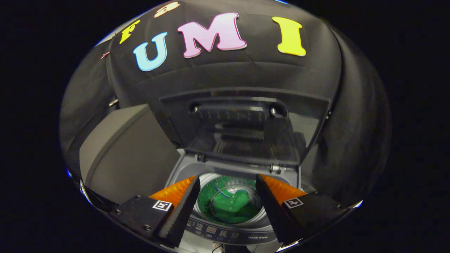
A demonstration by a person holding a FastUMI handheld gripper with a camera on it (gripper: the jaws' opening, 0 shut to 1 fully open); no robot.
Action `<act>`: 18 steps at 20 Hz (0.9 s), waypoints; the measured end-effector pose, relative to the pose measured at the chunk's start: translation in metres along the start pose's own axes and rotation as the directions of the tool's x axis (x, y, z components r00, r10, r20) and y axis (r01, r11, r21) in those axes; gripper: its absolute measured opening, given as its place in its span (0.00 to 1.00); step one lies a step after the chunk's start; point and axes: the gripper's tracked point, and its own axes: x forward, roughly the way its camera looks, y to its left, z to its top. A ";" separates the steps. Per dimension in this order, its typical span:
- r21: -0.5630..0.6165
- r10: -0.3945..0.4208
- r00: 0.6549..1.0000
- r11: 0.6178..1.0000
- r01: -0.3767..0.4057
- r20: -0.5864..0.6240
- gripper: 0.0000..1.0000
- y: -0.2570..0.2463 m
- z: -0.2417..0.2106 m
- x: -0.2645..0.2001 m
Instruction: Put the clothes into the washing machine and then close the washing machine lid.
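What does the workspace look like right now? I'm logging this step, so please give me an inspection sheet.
Surface: washing machine top, control panel toward the gripper.
Job's things: green clothes lie inside the drum; lid stands open, upright behind the opening.
Clutter: grey box beside the machine.
Grippers: gripper open, fingers apart above the drum, holding nothing.
Cables: nothing seen.
Surroundings: black cloth wall behind.
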 end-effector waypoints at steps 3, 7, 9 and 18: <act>-0.024 0.027 0.990 0.999 -0.024 0.136 0.99 0.022 0.081 0.003; -0.084 -0.053 0.963 0.993 0.078 0.266 0.99 0.009 0.165 0.041; -0.062 -0.083 0.965 0.993 0.101 0.250 0.99 -0.005 0.169 0.070; 0.059 -0.113 0.984 0.993 0.106 0.135 1.00 -0.022 0.139 0.104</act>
